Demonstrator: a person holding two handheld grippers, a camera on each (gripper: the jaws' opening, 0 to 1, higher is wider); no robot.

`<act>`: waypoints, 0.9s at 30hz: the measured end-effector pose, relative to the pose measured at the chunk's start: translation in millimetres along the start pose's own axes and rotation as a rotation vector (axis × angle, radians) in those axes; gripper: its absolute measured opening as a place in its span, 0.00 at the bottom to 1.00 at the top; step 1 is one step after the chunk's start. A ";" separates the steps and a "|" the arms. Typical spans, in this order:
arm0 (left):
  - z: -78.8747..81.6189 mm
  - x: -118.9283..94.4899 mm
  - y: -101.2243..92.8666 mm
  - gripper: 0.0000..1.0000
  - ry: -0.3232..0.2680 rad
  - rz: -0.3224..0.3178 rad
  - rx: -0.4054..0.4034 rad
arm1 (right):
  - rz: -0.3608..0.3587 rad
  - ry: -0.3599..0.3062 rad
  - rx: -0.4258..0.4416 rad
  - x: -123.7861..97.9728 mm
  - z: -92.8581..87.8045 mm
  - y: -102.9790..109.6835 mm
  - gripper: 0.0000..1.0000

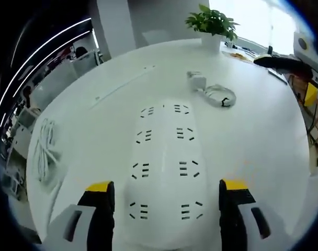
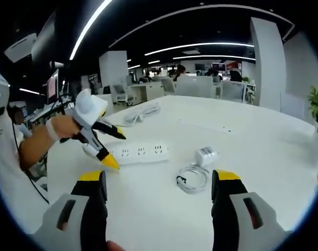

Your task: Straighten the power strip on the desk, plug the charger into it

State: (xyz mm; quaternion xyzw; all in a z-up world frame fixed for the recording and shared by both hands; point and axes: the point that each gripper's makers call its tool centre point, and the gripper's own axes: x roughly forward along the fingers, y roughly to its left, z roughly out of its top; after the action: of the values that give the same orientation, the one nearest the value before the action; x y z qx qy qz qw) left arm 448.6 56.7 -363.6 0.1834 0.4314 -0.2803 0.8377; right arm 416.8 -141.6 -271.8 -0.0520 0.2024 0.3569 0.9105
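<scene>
**What lies on the white bench**

The white bench [image 2: 263, 136] carries a white power strip [image 2: 140, 152], a white charger [image 2: 206, 155] beside its coiled cable [image 2: 193, 179], a potted plant [image 1: 212, 29], and what seems a loose white cord [image 1: 45, 149] near one edge.

My left gripper [image 1: 167, 196] straddles the power strip [image 1: 164, 162], jaws wide. Ahead the charger [image 1: 196, 80] and its coiled cable [image 1: 220, 95] block; past them stands a potted plant [image 1: 213, 26]. Open desk [image 1: 263, 136] lies rightward.
</scene>
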 end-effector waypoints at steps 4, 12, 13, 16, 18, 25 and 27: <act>-2.7 1.0 0.6 0.78 0.031 -0.003 0.020 | 0.004 0.000 -0.011 2.3 4.5 -0.2 0.81; -2.2 4.6 1.3 0.75 0.038 -0.032 0.011 | 0.036 -0.008 -0.034 9.7 14.0 10.6 0.81; -2.7 4.2 1.4 0.73 0.039 -0.038 0.008 | 0.037 -0.008 -0.035 10.0 14.4 11.2 0.81; -4.0 5.3 0.5 0.70 0.039 -0.060 -0.003 | 0.037 -0.004 -0.043 11.0 15.1 12.2 0.81; -4.0 5.4 0.0 0.70 0.039 -0.064 -0.003 | 0.037 -0.003 -0.043 11.5 15.3 12.4 0.81; -3.3 6.2 0.8 0.70 0.037 -0.072 0.002 | 0.055 0.001 -0.085 12.7 15.9 18.6 0.77; -3.6 5.9 0.0 0.70 0.037 -0.072 0.004 | 0.064 0.001 -0.083 13.9 16.5 21.9 0.76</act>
State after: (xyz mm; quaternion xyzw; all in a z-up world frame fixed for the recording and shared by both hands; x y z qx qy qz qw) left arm 449.2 56.8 -370.5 0.1747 0.4527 -0.3078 0.8184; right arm 416.8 -112.7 -261.3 -0.0834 0.1894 0.3941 0.8954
